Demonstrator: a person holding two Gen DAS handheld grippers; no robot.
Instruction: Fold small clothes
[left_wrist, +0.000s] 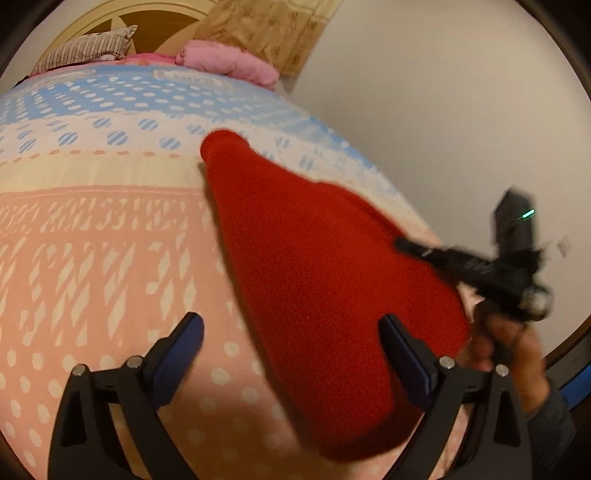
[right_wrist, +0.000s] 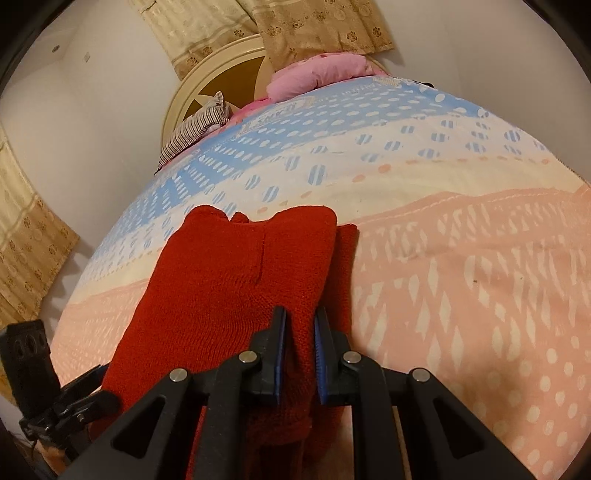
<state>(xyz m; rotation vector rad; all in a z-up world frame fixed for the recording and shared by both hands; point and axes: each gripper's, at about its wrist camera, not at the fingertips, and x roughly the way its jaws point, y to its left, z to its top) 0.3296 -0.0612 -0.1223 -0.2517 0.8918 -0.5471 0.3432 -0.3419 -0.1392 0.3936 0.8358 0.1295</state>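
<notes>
Left gripper (left_wrist: 291, 354) gapes wide, tilted downward; right gripper (right_wrist: 300, 345), tilted downward, is pinched nearly closed on red knit.

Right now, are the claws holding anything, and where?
The right claw pinches the red knitted garment at its near edge, by a fold. The left claw is open, holding nothing.

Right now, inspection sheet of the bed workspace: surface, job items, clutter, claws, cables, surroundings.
Surface: patterned bedspread, pink, cream and blue bands, fairly smooth.
Job's things: one red knitted garment, partly folded on the near part of the bed.
Clutter: striped pillow and pink bedding at the headboard end.
Claws: left claw wide open, garment between its fingers, not pressed; right claw shut on the garment's edge.
Cables: nothing seen.
Surroundings: round headboard, beige curtains, plain wall.
</notes>
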